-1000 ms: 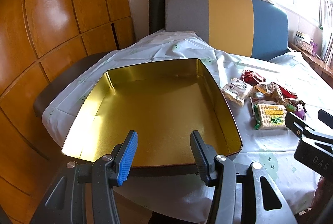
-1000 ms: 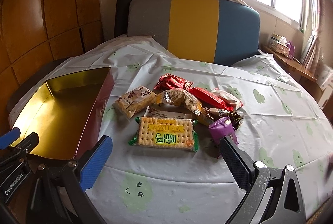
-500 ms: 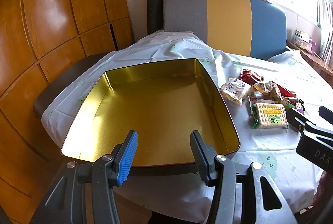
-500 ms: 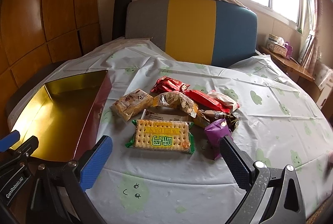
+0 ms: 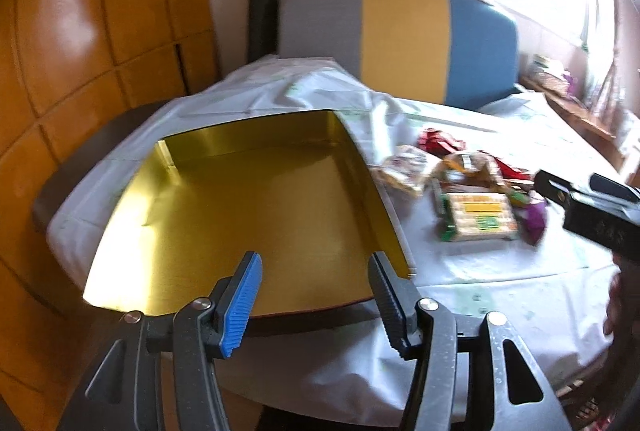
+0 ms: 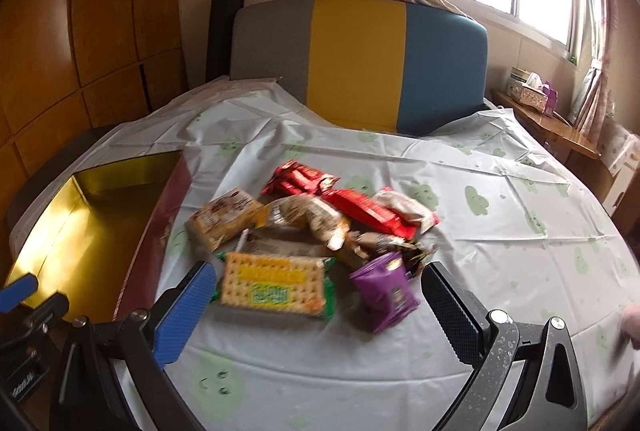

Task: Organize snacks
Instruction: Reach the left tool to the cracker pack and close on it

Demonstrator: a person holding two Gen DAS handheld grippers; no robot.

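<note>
Tin [image 5: 248,207] holds nothing — snacks [image 6: 320,227] beside it; left gripper [image 5: 316,295] just widened, right gripper [image 6: 320,305] agape, both unladen.

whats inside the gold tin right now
Nothing shows inside the tin: only its bare gold floor and walls. The near edge is partly hidden behind the left gripper. The snacks lie on the tablecloth beside it.

Motion blur leaves no print readable. The cracker pack [image 6: 274,285] carries a yellow band and a green label with pale characters, too smeared to read. Faint marks on the right gripper's body [image 5: 608,229] are likewise unreadable.
</note>
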